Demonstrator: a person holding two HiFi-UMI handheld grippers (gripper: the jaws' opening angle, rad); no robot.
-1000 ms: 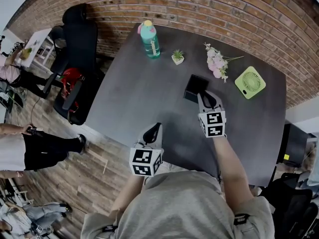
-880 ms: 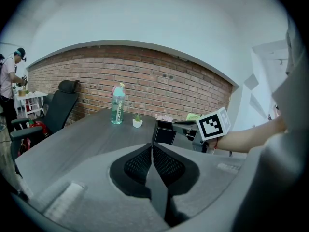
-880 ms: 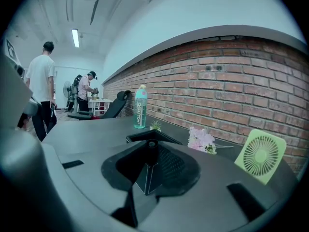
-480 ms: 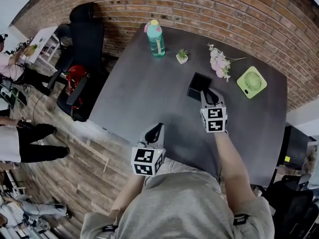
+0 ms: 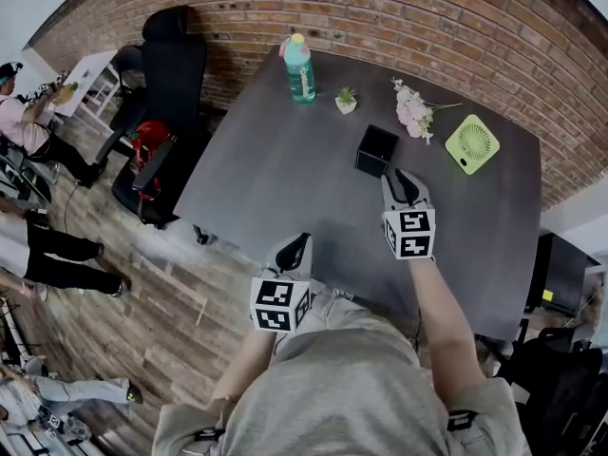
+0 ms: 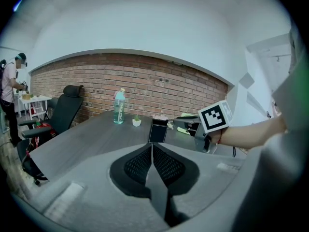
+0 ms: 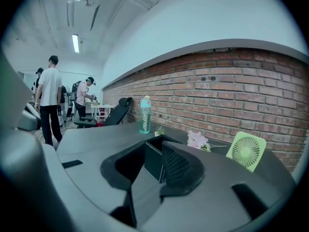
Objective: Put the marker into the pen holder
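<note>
The black square pen holder [image 5: 376,150] stands mid-table; it also shows in the left gripper view [image 6: 158,132] and between the jaws of the right gripper view [image 7: 154,161]. No marker shows in any view. My right gripper [image 5: 397,175] hovers just short of the holder on the near side, open, with nothing between its fingers. The inside of the holder is hidden. My left gripper [image 5: 302,240] hangs at the table's near edge, shut and empty, its pads [image 6: 140,163] pressed together.
A teal bottle [image 5: 298,68], a small potted plant [image 5: 346,101], pink flowers [image 5: 411,112] and a green fan [image 5: 472,143] line the dark table's [image 5: 275,169] far side by the brick wall. Black chair [image 5: 171,84] left of the table. People stand at far left.
My right gripper has drawn back from the pen holder toward me, so the holder now stands apart from its tips. The left gripper has stayed put.
</note>
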